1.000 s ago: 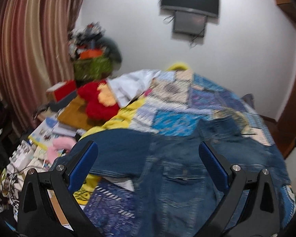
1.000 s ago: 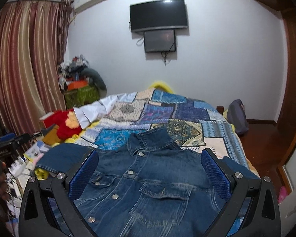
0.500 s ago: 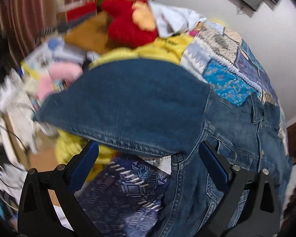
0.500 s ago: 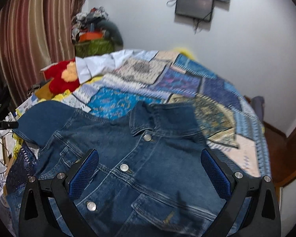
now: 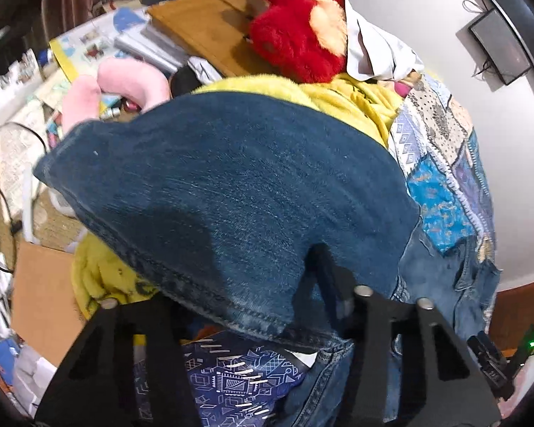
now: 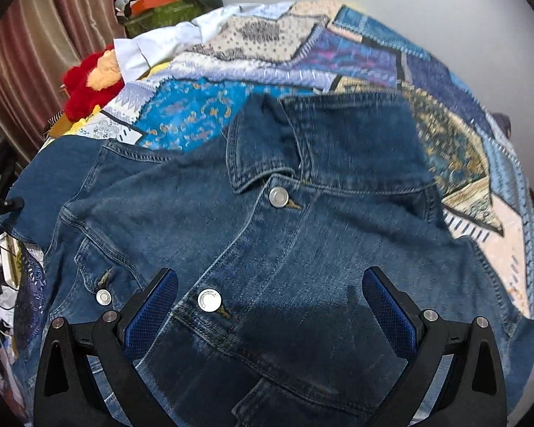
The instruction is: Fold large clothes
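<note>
Lying front-up across a patchwork-quilted bed (image 6: 373, 57), the denim jacket (image 6: 267, 242) is spread flat with its collar pointing toward the far wall and its metal buttons showing down the placket. One sleeve (image 5: 231, 185) reaches out past the bed's edge toward the cluttered side of the room.

The right claw (image 6: 270, 306) hangs low over the jacket's chest with its blue-padded fingers (image 6: 153, 306) spread wide, gripping nothing; a button sits between them.

The left claw (image 5: 238, 306) is at the sleeve's lower seam. The denim drapes over and hides its fingertips, so whether it has clenched on the cloth or is released I cannot tell.

Under the sleeve lies a yellow blanket (image 5: 338, 92), and below the seam a dark blue patterned cloth (image 5: 231, 380). Beyond the blanket sit a red plush toy (image 5: 295, 42), a white shirt (image 5: 373, 53), a pink neck pillow (image 5: 124, 85) and a brown board (image 5: 203, 25) among papers. A striped curtain (image 6: 35, 53) hangs at the left in the right wrist view.
</note>
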`<state>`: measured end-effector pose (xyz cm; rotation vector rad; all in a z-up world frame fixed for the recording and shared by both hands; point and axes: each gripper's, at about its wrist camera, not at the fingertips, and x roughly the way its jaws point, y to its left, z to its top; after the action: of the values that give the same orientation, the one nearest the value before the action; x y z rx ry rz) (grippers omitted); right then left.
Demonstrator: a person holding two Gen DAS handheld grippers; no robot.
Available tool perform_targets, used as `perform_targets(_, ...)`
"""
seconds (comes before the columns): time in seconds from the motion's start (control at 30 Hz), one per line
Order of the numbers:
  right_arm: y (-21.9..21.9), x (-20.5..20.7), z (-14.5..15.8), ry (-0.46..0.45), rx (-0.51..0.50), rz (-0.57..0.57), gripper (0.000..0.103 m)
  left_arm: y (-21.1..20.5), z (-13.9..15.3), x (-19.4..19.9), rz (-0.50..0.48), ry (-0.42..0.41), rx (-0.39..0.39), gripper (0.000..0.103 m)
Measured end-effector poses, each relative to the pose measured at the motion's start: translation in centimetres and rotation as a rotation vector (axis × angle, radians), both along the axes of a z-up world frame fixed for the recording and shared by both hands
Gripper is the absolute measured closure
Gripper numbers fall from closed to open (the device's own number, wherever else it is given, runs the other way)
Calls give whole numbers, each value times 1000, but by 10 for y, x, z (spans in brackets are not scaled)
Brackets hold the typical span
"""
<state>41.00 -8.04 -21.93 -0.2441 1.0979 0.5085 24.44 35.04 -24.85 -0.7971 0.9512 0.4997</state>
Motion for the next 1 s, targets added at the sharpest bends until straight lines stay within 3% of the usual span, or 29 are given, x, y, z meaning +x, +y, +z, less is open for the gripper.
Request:
perform_targets(0.07, -2, 0, -2, 14, 12, -5, 0, -10, 12, 2, -6, 26, 82, 72)
perform_targets(0.23, -10, -5, 4, 25, 40, -8, 0, -31, 51, 1, -21, 17, 217, 89)
perform_targets(0.43, -23, -21, 23, -29, 43, 7, 0, -65, 105, 14, -101, -73, 328, 94)
perform_targets(0.6, -42, -34, 43, -71, 63, 2, 0, -109, 126, 41, -213, -128, 380, 97)
perform_targets(0.73, -61, -42, 58, -91, 88, -22, 0, -157, 116, 68, -343, -129, 374, 98)
perform_targets(0.87, -82, -50, 72, -117, 99, -51, 0, -202, 81, 85, -483, -81, 334, 98)
perform_targets(1.0, -102, -57, 79, -120, 108, -80, 0, -225, 23, 104, -589, 18, 171, 98)
